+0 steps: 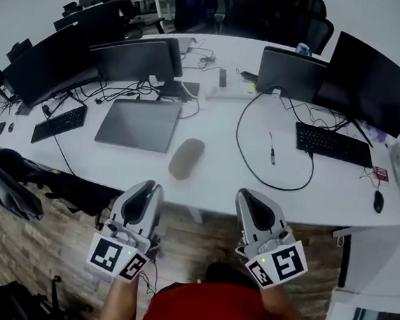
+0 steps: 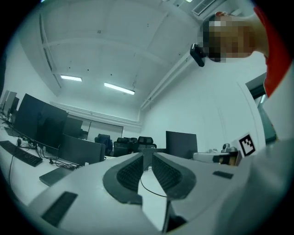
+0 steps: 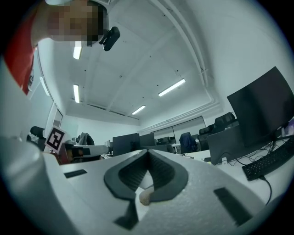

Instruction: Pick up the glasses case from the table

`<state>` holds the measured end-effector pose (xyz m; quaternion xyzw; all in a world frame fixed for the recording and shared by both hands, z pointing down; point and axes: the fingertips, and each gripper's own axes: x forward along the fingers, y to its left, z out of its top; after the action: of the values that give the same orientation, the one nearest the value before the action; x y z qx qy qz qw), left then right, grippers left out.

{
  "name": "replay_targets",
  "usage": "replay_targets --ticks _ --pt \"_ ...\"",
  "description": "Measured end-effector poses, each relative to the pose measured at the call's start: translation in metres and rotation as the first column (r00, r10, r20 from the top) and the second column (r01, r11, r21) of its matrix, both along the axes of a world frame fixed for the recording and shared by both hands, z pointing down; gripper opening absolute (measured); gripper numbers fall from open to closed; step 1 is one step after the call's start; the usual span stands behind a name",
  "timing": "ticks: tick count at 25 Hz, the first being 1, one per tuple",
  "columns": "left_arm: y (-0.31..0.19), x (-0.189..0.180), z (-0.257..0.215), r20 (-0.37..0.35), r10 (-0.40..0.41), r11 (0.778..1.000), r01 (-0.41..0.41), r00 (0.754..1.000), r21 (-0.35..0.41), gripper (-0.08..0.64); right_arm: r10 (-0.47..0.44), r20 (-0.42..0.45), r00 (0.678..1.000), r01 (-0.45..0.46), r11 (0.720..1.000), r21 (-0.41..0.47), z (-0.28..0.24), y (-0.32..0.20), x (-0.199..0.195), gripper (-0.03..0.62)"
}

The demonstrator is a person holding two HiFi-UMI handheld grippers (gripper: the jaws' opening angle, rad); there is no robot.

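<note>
Glasses case: closed, smooth rounded oval, dull tan-beige, no print you can make out. It lies flat on the white table, long axis pointing roughly away from you and tipped slightly to the right at the far end. It sits near the table's front edge, just off the near right corner of the closed grey laptop, apart from it, and well left of the pen. Nothing rests on it and nothing touches it.

Your left gripper is at the front edge of the table, down and left of the case and well short of it. In the left gripper view its jaws are drawn in almost tip to tip, with only a thin slit between them. No object sits between the ribbed pads; only desk and a monitor stand show through.

Your right gripper is at the same edge, down and right of the case and also clear of it. In the right gripper view its tips meet, so the jaws are closed with nothing pinched. A small tan patch of the case shows through the gap low between the pads, but that is the case out on the table ahead, not in the grip.

The case lies ahead of the space between the two grippers, a bit nearer the left one.
</note>
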<state>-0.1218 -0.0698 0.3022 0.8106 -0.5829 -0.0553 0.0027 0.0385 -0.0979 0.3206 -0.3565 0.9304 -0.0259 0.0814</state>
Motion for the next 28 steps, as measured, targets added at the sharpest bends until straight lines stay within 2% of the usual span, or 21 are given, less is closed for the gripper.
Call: replay_targets --ticks 2,4,11,15,17,22,28 --pt "-0.027 0.003 0.011 0.008 -0.014 0.999 0.015 1.0 -0.029 0.096 -0.014 -0.002 1.0 0.013 1.0 -0.004 0.004 -0.021 0.005 0.005" --pt "-0.05 0.004 0.025 0.023 -0.032 0.998 0.033 0.999 -0.058 0.133 -0.026 -0.009 1.0 0.026 1.0 -0.007 0.009 -0.039 0.008 0.005" --pt "-0.118 -0.008 0.083 0.076 -0.053 0.985 0.065 0.996 -0.163 0.216 -0.029 -0.027 0.999 0.028 0.999 -0.043 0.023 -0.081 0.009 0.004" --pt "-0.15 -0.012 0.12 0.123 -0.023 0.962 0.056 0.992 -0.269 0.26 -0.009 -0.035 0.999 0.006 0.998 -0.065 0.031 -0.097 0.005 0.005" --pt "-0.165 -0.012 0.14 0.148 0.001 0.94 0.05 0.989 -0.339 0.284 0.005 -0.039 0.999 -0.008 0.997 -0.077 0.034 -0.103 0.004 0.005" --pt "-0.199 -0.021 0.196 0.22 0.046 0.868 0.07 0.974 -0.492 0.337 0.04 -0.048 0.998 -0.045 0.993 -0.105 0.041 -0.116 0.001 0.005" --pt "-0.224 -0.026 0.249 0.26 0.11 0.762 0.086 0.959 -0.642 0.365 0.08 -0.06 0.995 -0.087 0.987 -0.135 0.05 -0.126 -0.002 0.004"
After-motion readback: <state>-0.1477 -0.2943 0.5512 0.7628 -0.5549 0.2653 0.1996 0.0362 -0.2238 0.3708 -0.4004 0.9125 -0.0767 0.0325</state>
